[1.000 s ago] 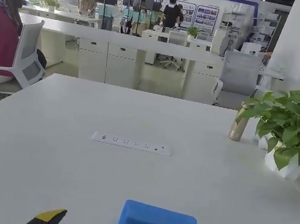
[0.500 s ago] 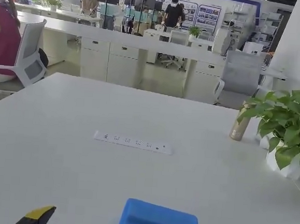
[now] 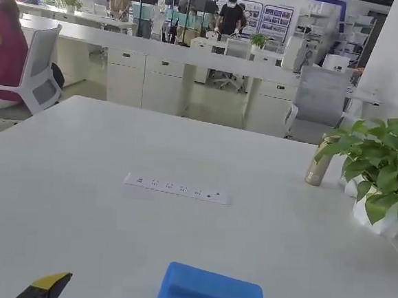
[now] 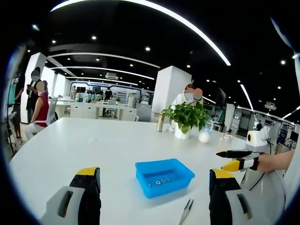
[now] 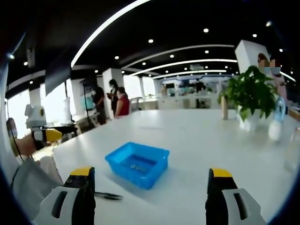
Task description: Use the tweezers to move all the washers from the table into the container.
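A blue container [image 3: 208, 293] sits at the near edge of the white table [image 3: 110, 225]. It holds several washers [image 4: 162, 180], also seen as washers [image 5: 138, 166] in the right gripper view. Thin tweezers [image 4: 186, 211] lie flat on the table in front of the container [image 4: 164, 174]; no gripper holds them. My left gripper [image 4: 154, 172] is open and empty, facing the container. My right gripper [image 5: 150, 172] is also open and empty, with the container [image 5: 137, 163] ahead and the tweezers [image 5: 108, 195] near its left finger. A gripper's yellow tip [image 3: 45, 285] pokes in left of the container.
A white power strip [image 3: 176, 188] lies mid-table. A potted plant [image 3: 383, 170] and a metal bottle [image 3: 318, 169] stand at the right edge. The other gripper [image 4: 239, 159], held by a hand, is at the right. Chairs, desks and people fill the room behind.
The yellow gripper tip at the bottom left of the head view has slid slightly left and lower. The container and power strip stay put.
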